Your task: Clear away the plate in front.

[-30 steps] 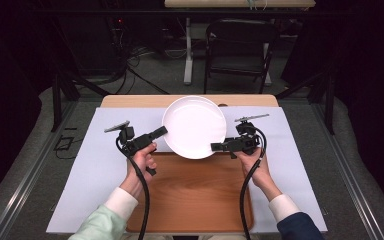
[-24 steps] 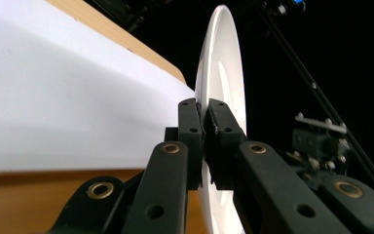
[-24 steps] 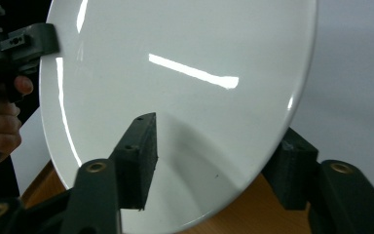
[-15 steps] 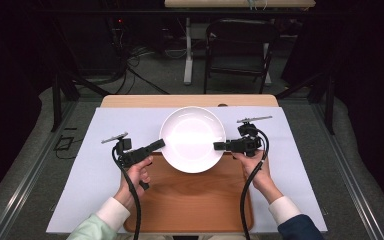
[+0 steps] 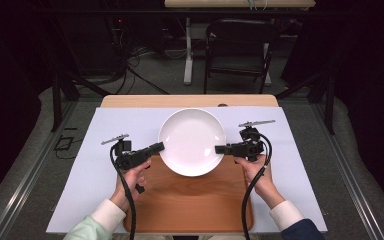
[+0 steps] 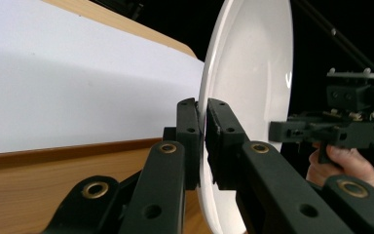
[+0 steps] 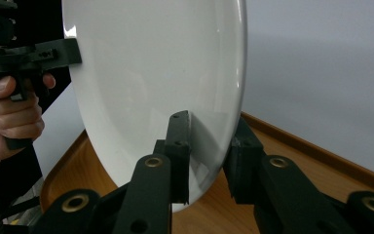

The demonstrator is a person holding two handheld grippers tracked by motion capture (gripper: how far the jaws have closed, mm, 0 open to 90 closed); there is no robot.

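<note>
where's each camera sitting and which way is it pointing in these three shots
High view: fixed above the person's side, looking forward and down on the table; both forearms, left gripper and right gripper show.
Left gripper view: rides on the left gripper, looking along its jaws clamped on the white plate rim, toward the right gripper.
Right gripper view: rides on the right gripper, looking across the plate at the left hand.
Shared: all three show the plate and wooden tray.

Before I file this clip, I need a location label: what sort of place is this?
Probably a lab or studio recording station, not a home kitchen: dark surroundings, loose cables on the floor, and a table laid with white sheet, wooden tray and one plate.
</note>
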